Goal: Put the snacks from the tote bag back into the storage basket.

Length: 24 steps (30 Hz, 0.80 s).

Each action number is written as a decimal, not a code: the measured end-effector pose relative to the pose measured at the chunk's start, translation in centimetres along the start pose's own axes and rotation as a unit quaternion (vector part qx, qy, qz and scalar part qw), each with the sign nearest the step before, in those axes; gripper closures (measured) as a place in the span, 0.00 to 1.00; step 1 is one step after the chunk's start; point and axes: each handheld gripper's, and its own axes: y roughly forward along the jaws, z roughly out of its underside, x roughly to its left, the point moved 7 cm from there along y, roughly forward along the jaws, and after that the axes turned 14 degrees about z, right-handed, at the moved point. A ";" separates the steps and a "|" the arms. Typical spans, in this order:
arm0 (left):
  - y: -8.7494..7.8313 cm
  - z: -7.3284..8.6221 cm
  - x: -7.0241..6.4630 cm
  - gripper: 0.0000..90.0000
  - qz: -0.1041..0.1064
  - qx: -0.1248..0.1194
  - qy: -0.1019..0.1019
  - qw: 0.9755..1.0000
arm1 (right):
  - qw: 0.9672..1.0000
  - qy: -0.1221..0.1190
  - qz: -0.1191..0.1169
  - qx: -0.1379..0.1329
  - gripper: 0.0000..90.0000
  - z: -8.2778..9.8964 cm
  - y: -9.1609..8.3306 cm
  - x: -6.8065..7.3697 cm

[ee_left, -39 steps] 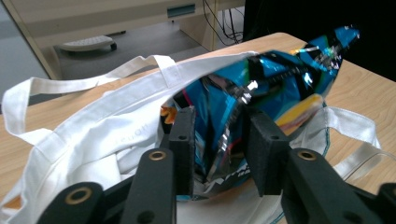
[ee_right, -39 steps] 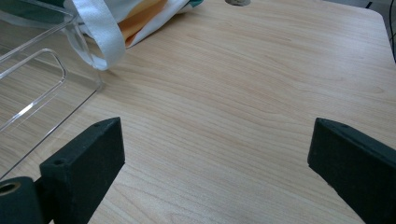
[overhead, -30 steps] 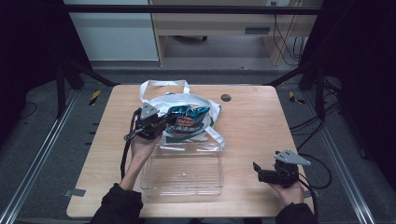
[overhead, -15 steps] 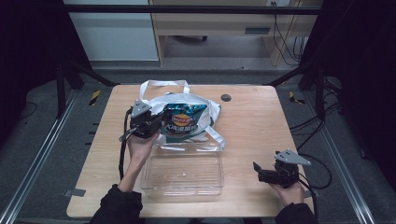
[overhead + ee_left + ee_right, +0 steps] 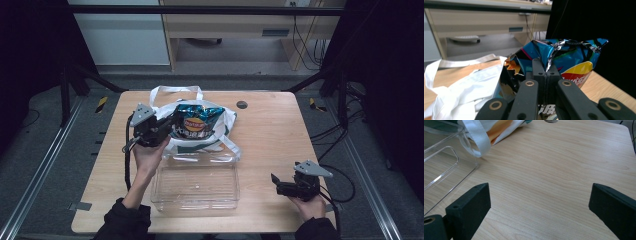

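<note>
High view: the left gripper (image 5: 167, 126) is lifting the chip bag (image 5: 199, 121) higher out of the tote (image 5: 197, 142) than a second ago, carrying it slightly toward the table's left; judged, an unpacking step, with the tray (image 5: 196, 187) just in front as the likely destination. Its jaws are clenching a crumpled fold of the bag's edge. The right gripper (image 5: 285, 186) is resting unchanged near the table's (image 5: 280, 135) front right corner, jaws spread wide, gripping nothing.

Chip bag: glossy blue foil, crinkled, puffed, yellow logo. Tote: white fabric, limp, looped straps. Tray: clear rigid plastic, rectangular, empty. Table: pale wood grain.
</note>
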 end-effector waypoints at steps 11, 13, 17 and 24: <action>-1.7 -2.1 -2.0 1.00 0.009 -0.024 0.016 1.000 | 1.000 0.002 -0.001 0.001 0.05 0.0 -0.1 0.0; -2.1 -2.2 -2.4 1.00 0.013 -0.028 0.016 0.999 | 1.000 0.003 -0.001 0.000 0.05 0.0 -0.1 0.0; -2.9 -2.2 -2.9 1.00 0.021 -0.035 0.014 0.999 | 1.000 0.003 -0.001 0.000 0.05 0.0 -0.1 0.0; -4.0 -1.8 -4.0 1.00 0.034 -0.037 0.016 0.999 | 1.000 0.003 -0.001 -0.001 0.05 0.0 -0.1 0.0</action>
